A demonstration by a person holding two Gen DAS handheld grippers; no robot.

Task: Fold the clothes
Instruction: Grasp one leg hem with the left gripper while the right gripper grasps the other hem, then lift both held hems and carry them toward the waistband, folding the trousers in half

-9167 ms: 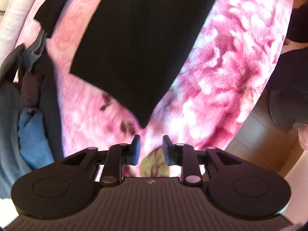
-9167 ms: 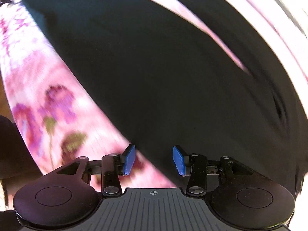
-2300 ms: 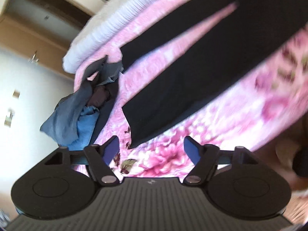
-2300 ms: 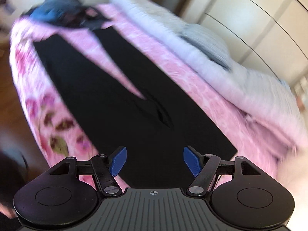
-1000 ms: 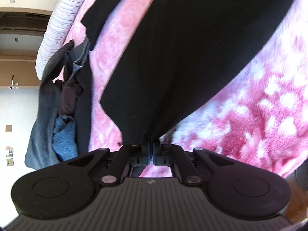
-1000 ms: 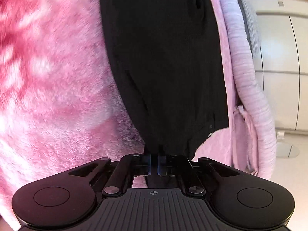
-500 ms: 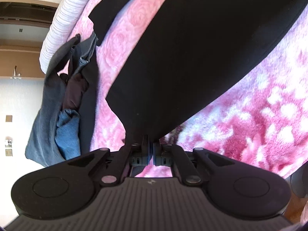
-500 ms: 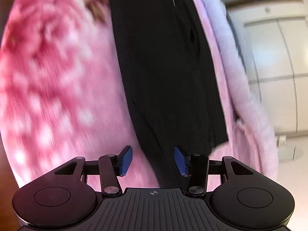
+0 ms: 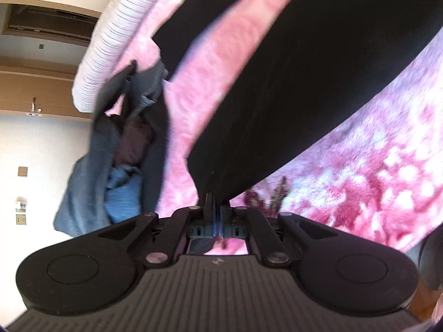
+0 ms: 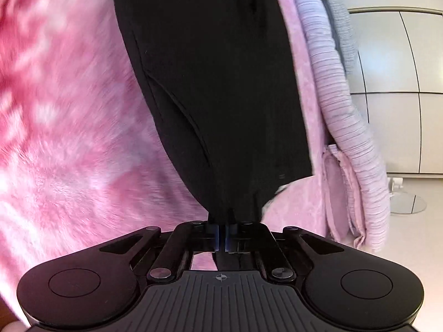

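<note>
A pair of black trousers lies spread on a pink flowered blanket. My left gripper is shut on the hem corner of the near leg, which rises off the blanket. In the right wrist view the trousers stretch away from me, and my right gripper is shut on their waist corner, with cloth bunched between the pads.
A heap of grey, brown and blue clothes lies at the bed's left end. A ribbed lilac cover runs along the far side. White wardrobe doors stand behind. The blanket fills the left.
My right gripper was open half a second ago and has shut on the waist corner. My left gripper stays shut on the hem and has lifted it a little.
</note>
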